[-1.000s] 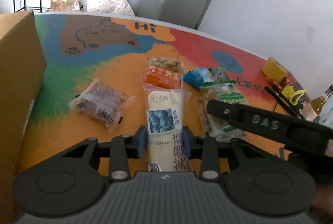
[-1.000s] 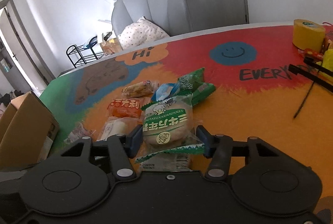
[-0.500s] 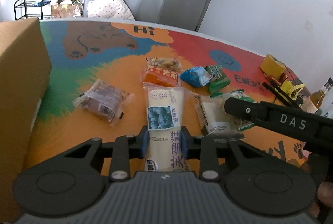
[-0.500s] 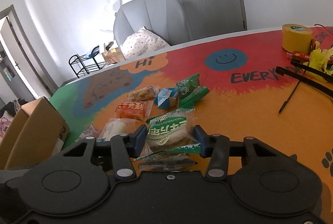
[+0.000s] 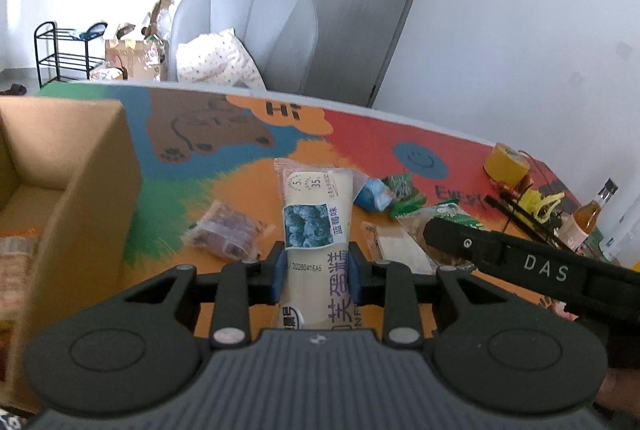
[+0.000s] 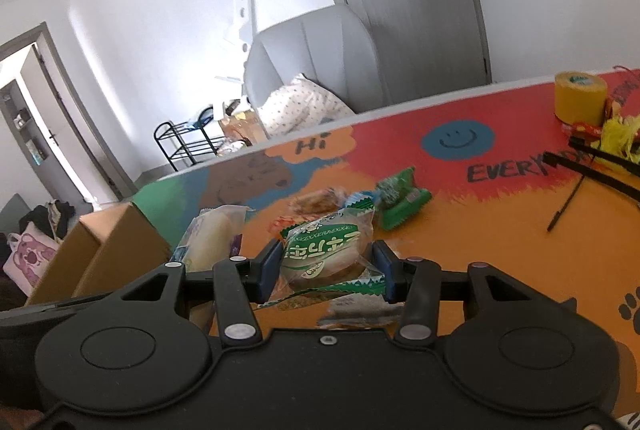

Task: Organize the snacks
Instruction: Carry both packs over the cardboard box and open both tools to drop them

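**Cream and green packets held above the painted tabletop**

Cream plastic wraps the long blueberry-labelled cake packet (image 5: 316, 226), which the left claw (image 5: 316, 272) pinches between its blue pads at the centre of the left wrist view. An open brown cardboard box (image 5: 68, 166) fills the left edge of that frame. In the right wrist view, the right claw (image 6: 326, 270) is clamped on a round bun in a green-and-clear wrapper (image 6: 328, 250), centre frame. On the colourful painted tabletop (image 6: 480, 222) beyond lie a small green snack packet (image 6: 400, 200) and a blue snack packet (image 5: 374, 192), close together. A yellow tape roll (image 6: 580, 96) stands at the upper right.
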Motion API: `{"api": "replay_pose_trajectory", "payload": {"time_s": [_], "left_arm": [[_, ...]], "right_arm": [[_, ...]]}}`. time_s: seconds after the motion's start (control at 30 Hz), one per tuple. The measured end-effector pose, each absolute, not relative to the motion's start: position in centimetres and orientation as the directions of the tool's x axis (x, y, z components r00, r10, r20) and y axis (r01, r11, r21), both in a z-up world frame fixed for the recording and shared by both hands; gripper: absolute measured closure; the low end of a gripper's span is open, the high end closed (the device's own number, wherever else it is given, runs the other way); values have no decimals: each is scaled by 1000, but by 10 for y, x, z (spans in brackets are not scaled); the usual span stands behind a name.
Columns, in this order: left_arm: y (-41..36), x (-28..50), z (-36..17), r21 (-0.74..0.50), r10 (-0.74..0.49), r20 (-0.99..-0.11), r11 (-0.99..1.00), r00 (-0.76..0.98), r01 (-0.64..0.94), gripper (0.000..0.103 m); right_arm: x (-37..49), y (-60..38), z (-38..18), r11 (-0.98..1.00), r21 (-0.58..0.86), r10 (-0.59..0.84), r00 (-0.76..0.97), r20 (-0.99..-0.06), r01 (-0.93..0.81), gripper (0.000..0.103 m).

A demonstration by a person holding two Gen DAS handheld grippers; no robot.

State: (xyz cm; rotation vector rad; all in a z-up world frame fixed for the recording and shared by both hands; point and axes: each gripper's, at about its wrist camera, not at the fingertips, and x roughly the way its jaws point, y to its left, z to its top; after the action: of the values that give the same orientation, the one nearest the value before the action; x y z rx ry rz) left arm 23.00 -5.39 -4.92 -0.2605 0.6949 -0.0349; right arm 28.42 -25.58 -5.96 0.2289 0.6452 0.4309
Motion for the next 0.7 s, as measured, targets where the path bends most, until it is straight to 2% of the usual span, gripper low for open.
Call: {"api": "replay_pose_trajectory", "payload": {"time_s": [0.7], "left_arm": [[10, 198, 4, -203, 14, -554, 967, 832, -152, 73]], "right_arm": [[272, -185, -24, 816, 334, 577, 680, -452, -471, 57]]}}
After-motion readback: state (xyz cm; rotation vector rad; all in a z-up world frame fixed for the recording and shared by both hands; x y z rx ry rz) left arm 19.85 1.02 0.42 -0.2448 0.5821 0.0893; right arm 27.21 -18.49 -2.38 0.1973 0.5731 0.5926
